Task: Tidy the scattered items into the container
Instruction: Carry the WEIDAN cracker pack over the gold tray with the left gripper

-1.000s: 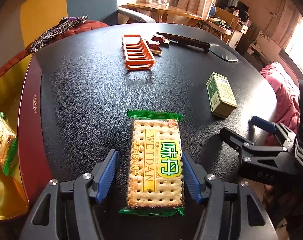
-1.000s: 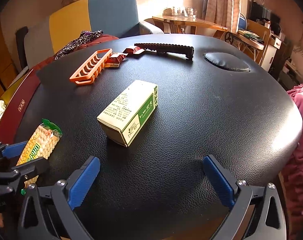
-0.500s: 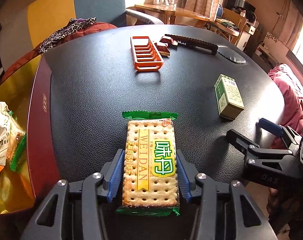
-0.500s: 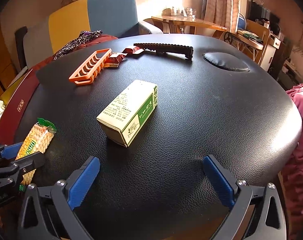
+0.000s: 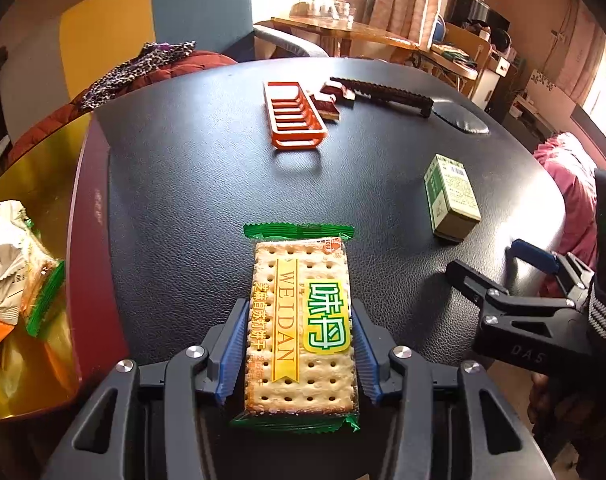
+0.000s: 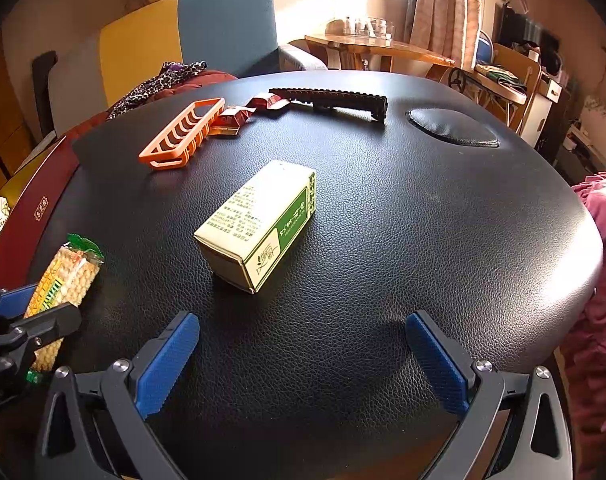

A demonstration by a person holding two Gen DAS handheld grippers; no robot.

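My left gripper [image 5: 299,344] is shut on a cracker packet [image 5: 301,320] with green ends, its blue pads pressing both long sides near the black table's front edge. The packet also shows in the right wrist view [image 6: 65,280]. My right gripper [image 6: 303,360] is open and empty, just in front of a green and cream box [image 6: 259,226] that lies on the table; the box also shows in the left wrist view [image 5: 451,196]. A gold container [image 5: 19,280] with snack wrappers sits off the table's left edge.
At the far side lie an orange rack [image 5: 293,120], small red packets [image 5: 329,100] and a long dark toothed bar [image 5: 387,94]. A round black pad [image 6: 453,128] sits far right. A dark red strip [image 5: 91,260] borders the table on the left.
My left gripper's jaws have closed from wide open onto the cracker packet's sides. The right gripper has stayed open and nearly still.
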